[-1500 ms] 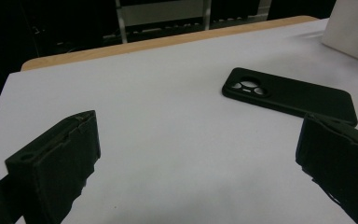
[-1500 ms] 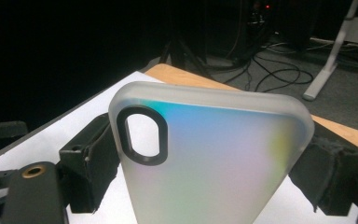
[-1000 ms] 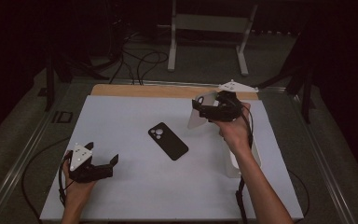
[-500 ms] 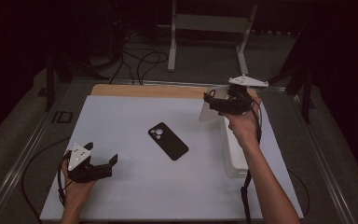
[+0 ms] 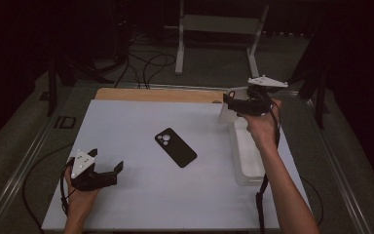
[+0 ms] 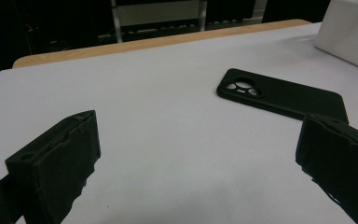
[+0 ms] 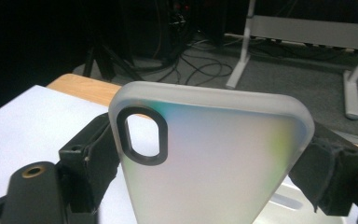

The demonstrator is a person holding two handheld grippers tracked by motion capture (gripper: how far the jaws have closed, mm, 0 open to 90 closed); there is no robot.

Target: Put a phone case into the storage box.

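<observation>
While the right claw (image 7: pixel 214 154) stays clamped across the frosted translucent phone case (image 7: pixel 214 158), keep that case upright and squeeze evenly so it cannot twist. Below the right claw sits the white plastic tray (image 5: pixel 248 156); leftward on the desk (image 5: pixel 141 195) lies the black phone (image 5: pixel 175 147). Beyond it, the left claw (image 6: pixel 200 158) rests with jaws apart, empty.

Table (image 5: pixel 141 204): white top, wooden strip along its far edge.
Black case (image 5: pixel 175 147): lay flat mid-table, camera cutout at its far end.
Left gripper (image 5: pixel 116 171): near the front left corner, jaws apart, nothing between them.
Right gripper (image 5: pixel 230 101): raised at the far right, gripping a clear case (image 5: pixel 225 115).
Tray (image 5: pixel 247 153): white, under the right forearm.
</observation>
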